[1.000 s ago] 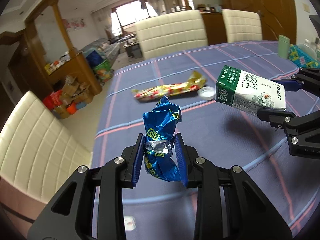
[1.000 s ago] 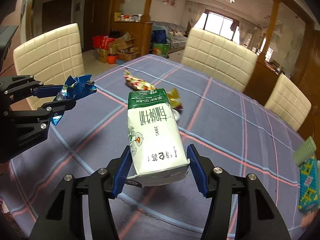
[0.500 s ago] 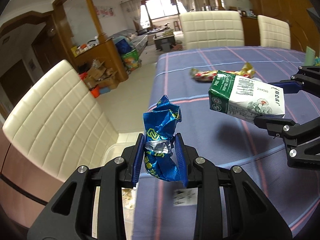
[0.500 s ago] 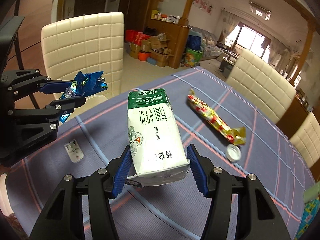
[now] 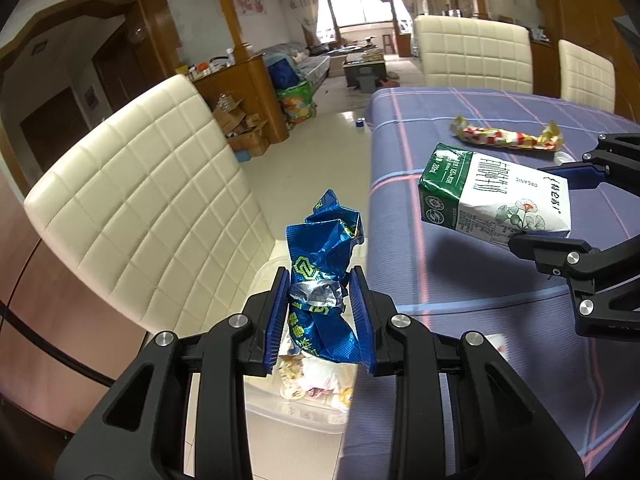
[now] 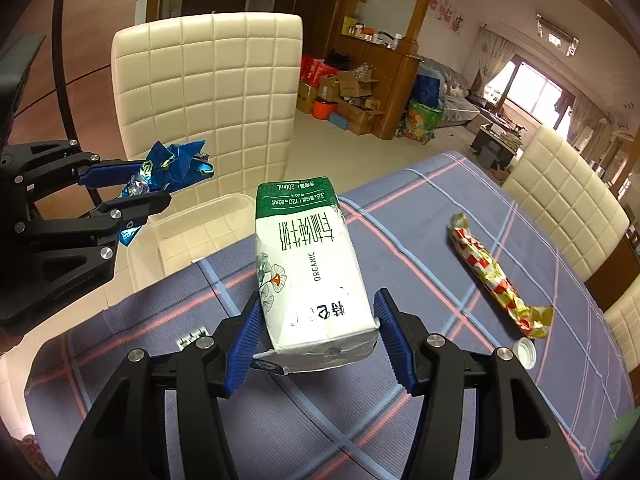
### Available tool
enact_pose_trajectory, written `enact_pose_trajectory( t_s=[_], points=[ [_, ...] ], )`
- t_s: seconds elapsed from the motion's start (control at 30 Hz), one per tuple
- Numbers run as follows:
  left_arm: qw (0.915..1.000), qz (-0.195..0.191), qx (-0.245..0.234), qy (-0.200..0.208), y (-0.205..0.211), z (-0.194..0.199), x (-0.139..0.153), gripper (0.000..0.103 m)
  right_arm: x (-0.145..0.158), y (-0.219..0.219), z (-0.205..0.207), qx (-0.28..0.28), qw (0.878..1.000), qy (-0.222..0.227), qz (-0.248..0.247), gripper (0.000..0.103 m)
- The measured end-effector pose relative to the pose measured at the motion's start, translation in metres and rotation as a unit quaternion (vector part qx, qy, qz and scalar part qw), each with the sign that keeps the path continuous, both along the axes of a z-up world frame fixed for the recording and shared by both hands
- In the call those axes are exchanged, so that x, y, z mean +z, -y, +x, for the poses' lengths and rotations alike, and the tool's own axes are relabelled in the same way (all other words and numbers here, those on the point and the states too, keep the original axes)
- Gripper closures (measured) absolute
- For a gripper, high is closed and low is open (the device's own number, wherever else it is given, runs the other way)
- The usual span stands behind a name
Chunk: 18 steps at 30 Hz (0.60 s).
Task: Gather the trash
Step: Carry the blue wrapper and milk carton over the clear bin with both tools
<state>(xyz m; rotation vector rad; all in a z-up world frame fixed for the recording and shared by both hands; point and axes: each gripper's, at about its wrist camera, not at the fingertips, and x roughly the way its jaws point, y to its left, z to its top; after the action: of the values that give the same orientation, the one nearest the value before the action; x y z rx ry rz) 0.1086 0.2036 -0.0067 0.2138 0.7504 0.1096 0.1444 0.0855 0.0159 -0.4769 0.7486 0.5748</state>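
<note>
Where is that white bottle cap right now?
In the right wrist view, the bottle cap lies on the table at far right, beside the near end of the red-and-yellow wrapper.

I see the bin [image 6: 160, 236] on the floor just off the table's [image 6: 400, 240] edge, before a chair [image 6: 208, 96]. On the table, beyond the bin, lies a long wrapper [image 6: 492, 276], a bottle cap [image 6: 525, 353] touching its end.

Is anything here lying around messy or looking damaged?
Yes. A red-and-yellow wrapper and a loose white bottle cap lie on the tablecloth. The blue wrapper in the left gripper is badly crumpled.
</note>
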Motion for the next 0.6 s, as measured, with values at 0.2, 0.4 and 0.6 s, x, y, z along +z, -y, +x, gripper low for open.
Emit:
enact_pose_trajectory(
  t_s=[0.2, 0.4, 0.6],
  points=[
    [0.9997, -0.008, 0.021, -0.004, -0.023, -0.001, -0.007, 0.069, -0.003, -0.022, 0.003, 0.013, 1.000, -0.004, -0.005, 0.048],
    [0.9992, -0.016, 0.035, -0.010, -0.040, 0.005, -0.014, 0.068, -0.008, -0.039, 0.005, 0.021, 1.000, -0.008, -0.010, 0.048],
    [0.9988, -0.024, 0.041, -0.016, -0.051, 0.010, -0.019, 0.062, -0.014, -0.048, 0.009, 0.021, 1.000, -0.015, -0.017, 0.048]
  ],
)
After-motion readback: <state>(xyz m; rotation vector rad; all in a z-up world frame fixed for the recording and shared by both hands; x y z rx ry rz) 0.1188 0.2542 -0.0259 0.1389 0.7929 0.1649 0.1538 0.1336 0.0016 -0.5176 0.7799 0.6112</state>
